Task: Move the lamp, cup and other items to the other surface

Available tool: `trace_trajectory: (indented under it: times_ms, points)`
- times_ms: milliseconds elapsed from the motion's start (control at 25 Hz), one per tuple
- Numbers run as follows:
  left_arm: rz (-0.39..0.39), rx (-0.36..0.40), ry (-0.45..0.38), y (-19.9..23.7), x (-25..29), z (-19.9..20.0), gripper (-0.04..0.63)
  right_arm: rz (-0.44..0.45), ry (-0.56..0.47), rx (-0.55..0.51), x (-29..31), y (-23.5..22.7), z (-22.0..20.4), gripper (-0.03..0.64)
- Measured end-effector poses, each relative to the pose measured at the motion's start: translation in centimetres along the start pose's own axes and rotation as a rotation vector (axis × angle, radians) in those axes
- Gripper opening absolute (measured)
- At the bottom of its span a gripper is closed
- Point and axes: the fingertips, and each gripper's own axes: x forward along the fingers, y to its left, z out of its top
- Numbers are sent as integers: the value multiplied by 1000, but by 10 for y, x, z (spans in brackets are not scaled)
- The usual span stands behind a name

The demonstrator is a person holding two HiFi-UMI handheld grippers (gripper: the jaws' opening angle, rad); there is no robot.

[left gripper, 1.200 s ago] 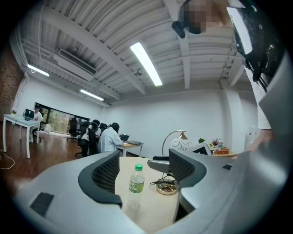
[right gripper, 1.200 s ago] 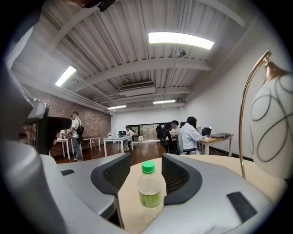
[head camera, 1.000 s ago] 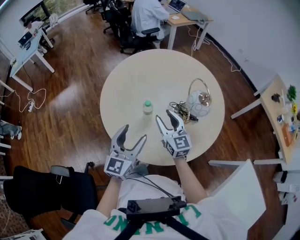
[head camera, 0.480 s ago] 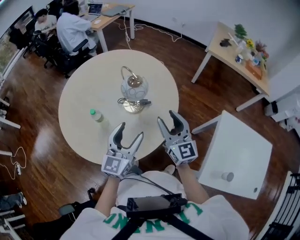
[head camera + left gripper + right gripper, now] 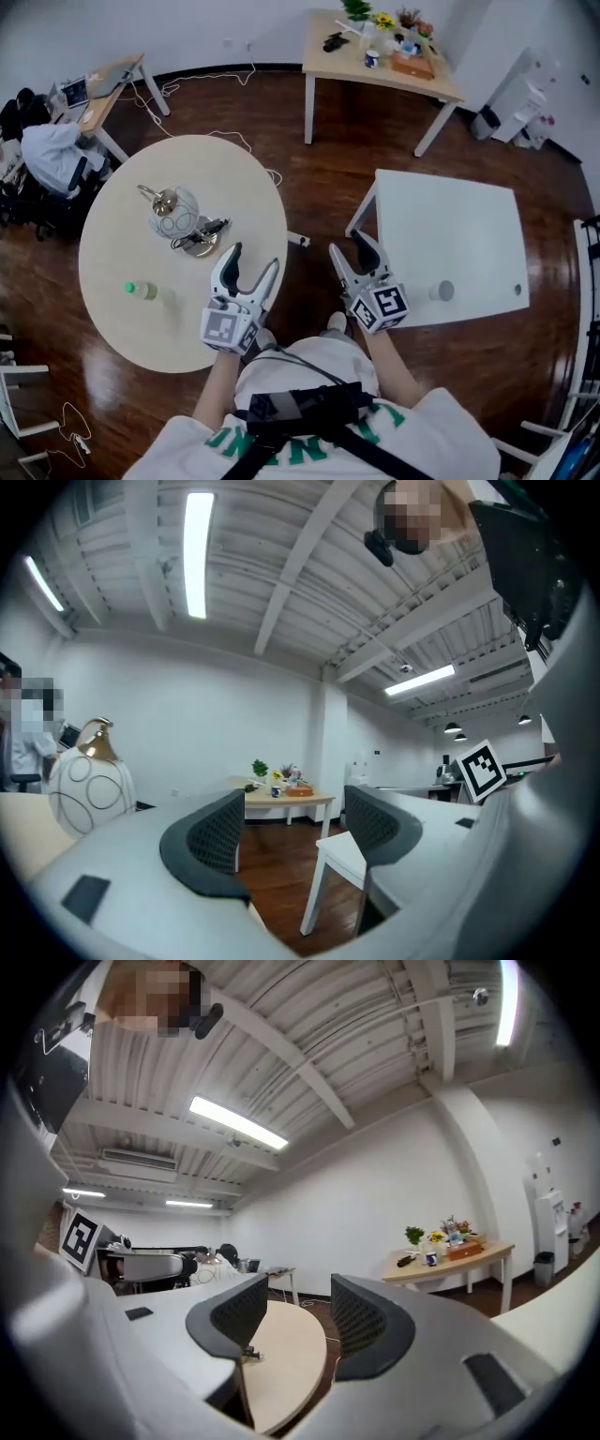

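Observation:
The lamp (image 5: pixel 174 214), a white globe with a brass top, stands on the round beige table (image 5: pixel 112 328) at the left, its cable coiled beside it. A small green-capped bottle (image 5: pixel 141 291) lies nearer the table's front. A grey cup (image 5: pixel 442 292) stands on the white square table (image 5: pixel 469 225) at the right. My left gripper (image 5: pixel 253 259) hangs open and empty over the round table's right edge. My right gripper (image 5: pixel 349 244) is open and empty above the floor, just left of the white table. The lamp (image 5: pixel 89 785) shows left of my left gripper (image 5: pixel 295 832). My right gripper (image 5: pixel 298 1321) looks over the round table (image 5: pixel 281 1354).
A wooden desk (image 5: pixel 380 52) with plants and small items stands at the back. Another desk with a laptop (image 5: pixel 94 89) is at the far left, with a seated person (image 5: pixel 52 155) near it. Dark wood floor separates the two tables by a narrow gap.
The view has swung right: the round table has slid to the left and the white table has come fully into sight. Both grippers stay open and empty, now near the gap between the tables.

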Motion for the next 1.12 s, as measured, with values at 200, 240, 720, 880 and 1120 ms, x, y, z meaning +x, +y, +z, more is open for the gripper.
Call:
trace_trajectory:
  times_ms: [200, 240, 720, 880, 1120]
  points:
    - [-120, 15, 25, -32, 27, -19, 316, -113, -25, 13, -46, -34, -7, 236]
    - [-152, 26, 37, -41, 33, -21, 314, -128, -27, 17, -53, -37, -6, 236]
    - [-617, 54, 173, -205, 114, -83, 314, -504, -45, 23, -197, -151, -3, 236]
    - [-761, 67, 219, -270, 132, -102, 314, -654, -5, 55, -267, -182, -26, 236]
    - [-852, 71, 307, -346, 155, -125, 314, -880, 100, 92, -357, -242, -96, 410]
